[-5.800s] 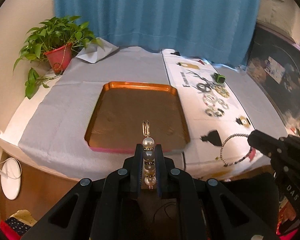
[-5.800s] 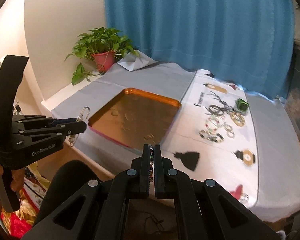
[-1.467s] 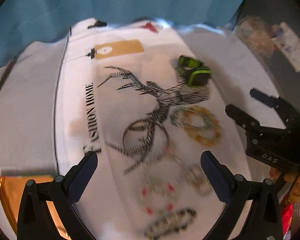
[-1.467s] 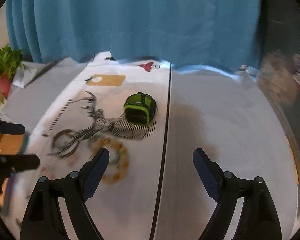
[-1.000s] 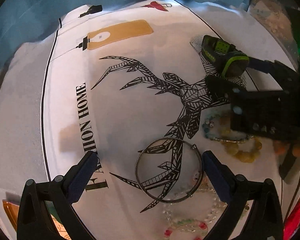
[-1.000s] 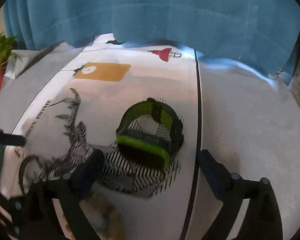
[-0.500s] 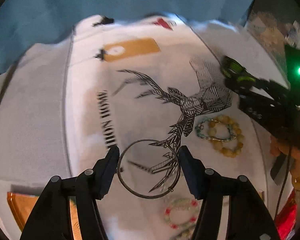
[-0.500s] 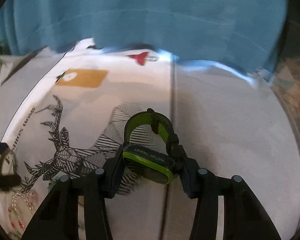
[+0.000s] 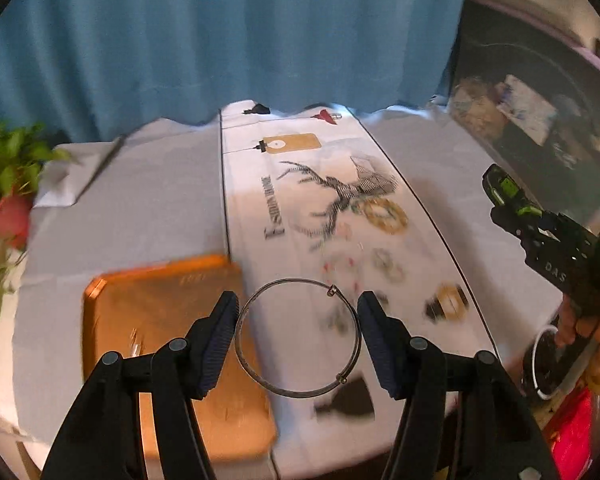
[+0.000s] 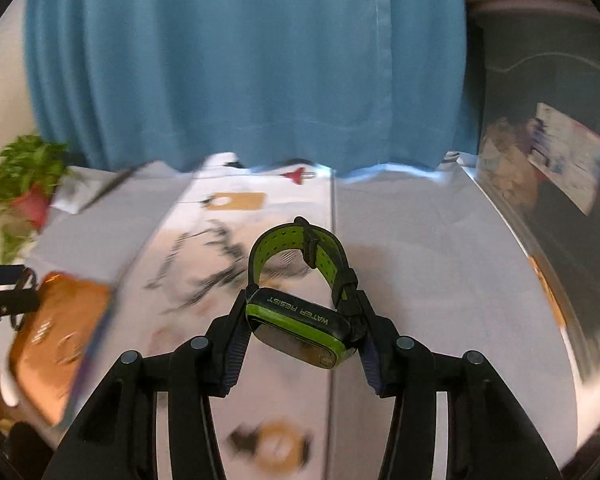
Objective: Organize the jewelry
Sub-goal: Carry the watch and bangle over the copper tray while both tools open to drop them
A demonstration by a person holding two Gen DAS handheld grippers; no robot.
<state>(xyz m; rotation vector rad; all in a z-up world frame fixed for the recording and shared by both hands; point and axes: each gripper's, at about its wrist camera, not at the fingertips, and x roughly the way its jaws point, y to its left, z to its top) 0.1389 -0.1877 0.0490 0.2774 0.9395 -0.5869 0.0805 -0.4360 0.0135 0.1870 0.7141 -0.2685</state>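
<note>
My left gripper (image 9: 298,338) is shut on a thin silver bangle (image 9: 260,376) and holds it in the air above the table's near edge, just right of the orange tray (image 9: 160,308). My right gripper (image 10: 300,330) is shut on a green and black watch (image 10: 296,320) marked "water resist", lifted above the white printed cloth (image 10: 204,248). That gripper and the watch (image 9: 504,194) also show at the right of the left wrist view. Several beaded bracelets (image 9: 384,214) lie on the white cloth (image 9: 252,200). A small piece (image 9: 134,346) lies in the tray.
A potted plant (image 9: 4,200) stands at the far left. A blue curtain (image 9: 220,40) hangs behind the table. A dark cabinet (image 9: 540,120) stands at the right. The tray (image 10: 56,336) shows at the left of the right wrist view. Grey cloth (image 10: 420,260) covers the table's right side.
Both grippers have risen and pulled back from the cloth. The left one carries the bangle up toward the tray side; the right one carries the watch up off the cloth.
</note>
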